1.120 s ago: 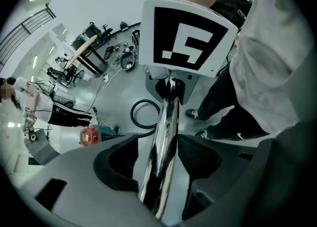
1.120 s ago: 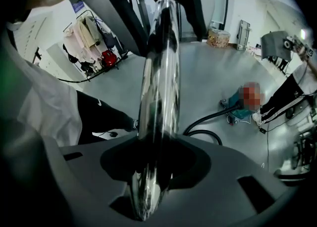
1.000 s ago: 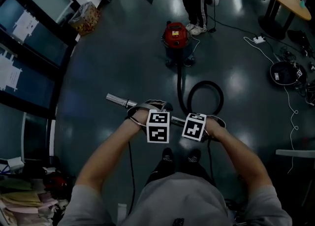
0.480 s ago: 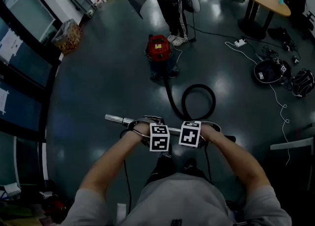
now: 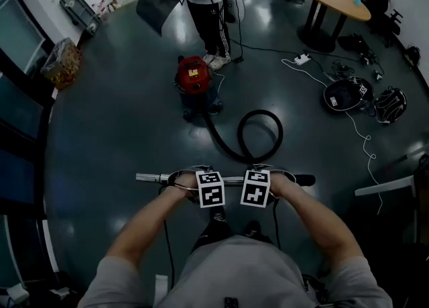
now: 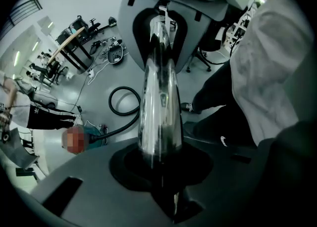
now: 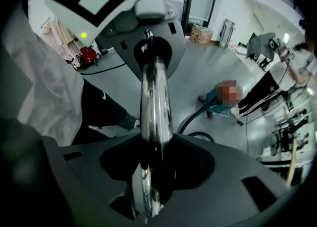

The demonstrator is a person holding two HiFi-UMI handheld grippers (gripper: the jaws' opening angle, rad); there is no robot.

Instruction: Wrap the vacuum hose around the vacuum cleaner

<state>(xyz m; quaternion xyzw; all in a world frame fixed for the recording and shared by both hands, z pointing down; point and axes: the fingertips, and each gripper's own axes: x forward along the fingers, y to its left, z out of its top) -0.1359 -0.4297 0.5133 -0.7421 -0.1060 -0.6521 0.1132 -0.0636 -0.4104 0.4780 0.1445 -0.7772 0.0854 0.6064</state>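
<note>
Two tongs on one wand; hose wrap not yet begun.
Left tongs (image 5: 201,179), jaws just closing, pinch the chrome wand (image 5: 153,178); right tongs (image 5: 258,178) clamp the same tube further along, held level over the glossy dark floor (image 5: 120,132). Wand: rigid, round, mirror-smooth metal, black cuff at its right end. Vacuum hose (image 5: 218,140): black, flexible, matte, lying in one loose loop on the floor, running to the vacuum cleaner (image 5: 193,78), a squat red drum well ahead. No hose encircles the drum; judged, the entire wrap remains.
</note>
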